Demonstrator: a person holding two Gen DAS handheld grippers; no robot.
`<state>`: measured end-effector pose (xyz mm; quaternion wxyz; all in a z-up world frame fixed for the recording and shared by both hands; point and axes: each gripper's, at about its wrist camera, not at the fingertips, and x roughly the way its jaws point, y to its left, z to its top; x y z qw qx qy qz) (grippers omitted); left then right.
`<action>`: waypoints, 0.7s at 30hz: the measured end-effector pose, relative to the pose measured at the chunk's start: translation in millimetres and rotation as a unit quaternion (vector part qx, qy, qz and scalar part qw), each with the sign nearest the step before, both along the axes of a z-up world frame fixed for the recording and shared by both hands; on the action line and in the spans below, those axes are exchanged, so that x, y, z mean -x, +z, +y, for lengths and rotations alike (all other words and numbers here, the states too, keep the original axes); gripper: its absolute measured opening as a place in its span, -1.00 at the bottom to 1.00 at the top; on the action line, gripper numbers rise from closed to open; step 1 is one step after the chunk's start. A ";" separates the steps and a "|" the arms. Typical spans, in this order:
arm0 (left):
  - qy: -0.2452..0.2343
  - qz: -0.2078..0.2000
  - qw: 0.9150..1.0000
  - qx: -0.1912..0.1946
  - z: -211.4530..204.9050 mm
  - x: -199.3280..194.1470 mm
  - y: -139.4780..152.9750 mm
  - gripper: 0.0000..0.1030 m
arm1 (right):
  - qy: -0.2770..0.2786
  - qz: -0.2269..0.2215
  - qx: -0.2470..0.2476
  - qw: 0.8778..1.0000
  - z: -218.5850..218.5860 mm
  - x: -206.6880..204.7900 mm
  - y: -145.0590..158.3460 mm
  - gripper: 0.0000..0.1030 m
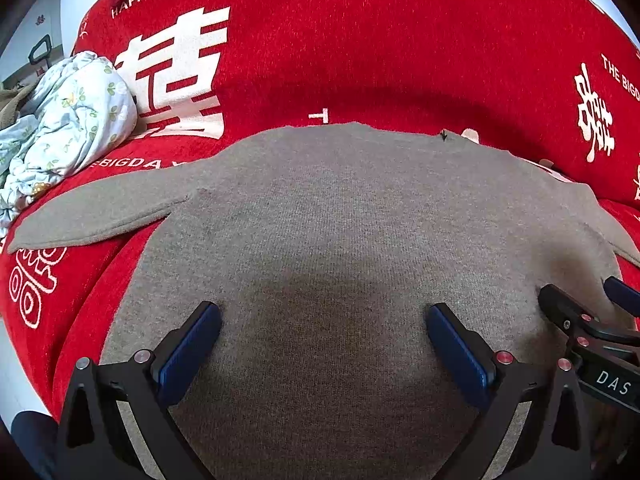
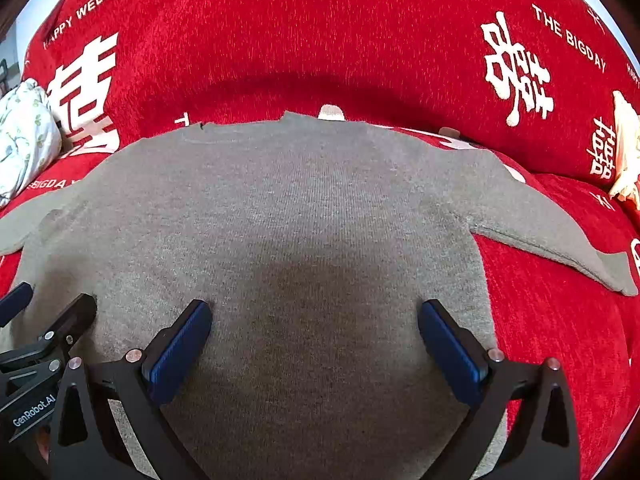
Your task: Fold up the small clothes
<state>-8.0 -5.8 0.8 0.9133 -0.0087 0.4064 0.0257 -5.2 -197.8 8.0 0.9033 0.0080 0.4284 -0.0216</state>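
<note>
A crumpled pale floral-print cloth (image 1: 68,120) sits at far left on a red sofa cover with white lettering (image 1: 360,40). A small grey knit sweater (image 1: 340,220) lies flat, sleeves outspread, on it. Above its lower body, the left gripper (image 1: 324,344) and right gripper (image 2: 316,340) hover side by side, jaws wide and empty.

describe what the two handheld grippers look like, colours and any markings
Both the left gripper and the right gripper have black angular frames with triangular cut-outs and silver and reddish round fasteners. Their fingers carry ribbed blue pads. The right one's body reads "DAS" in white, the left one's "GenRobot.AI". No cables show.
</note>
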 end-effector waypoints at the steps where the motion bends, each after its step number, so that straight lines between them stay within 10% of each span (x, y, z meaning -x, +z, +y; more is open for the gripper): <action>1: 0.002 0.002 1.000 0.001 0.3 -0.7 0.3 1.00 | 0.000 0.001 0.000 1.000 0.3 0.0 0.1 1.00; 21: -0.019 0.101 0.995 0.007 2.0 -27.9 4.4 1.00 | -0.003 0.038 0.004 0.999 2.5 -7.8 0.5 1.00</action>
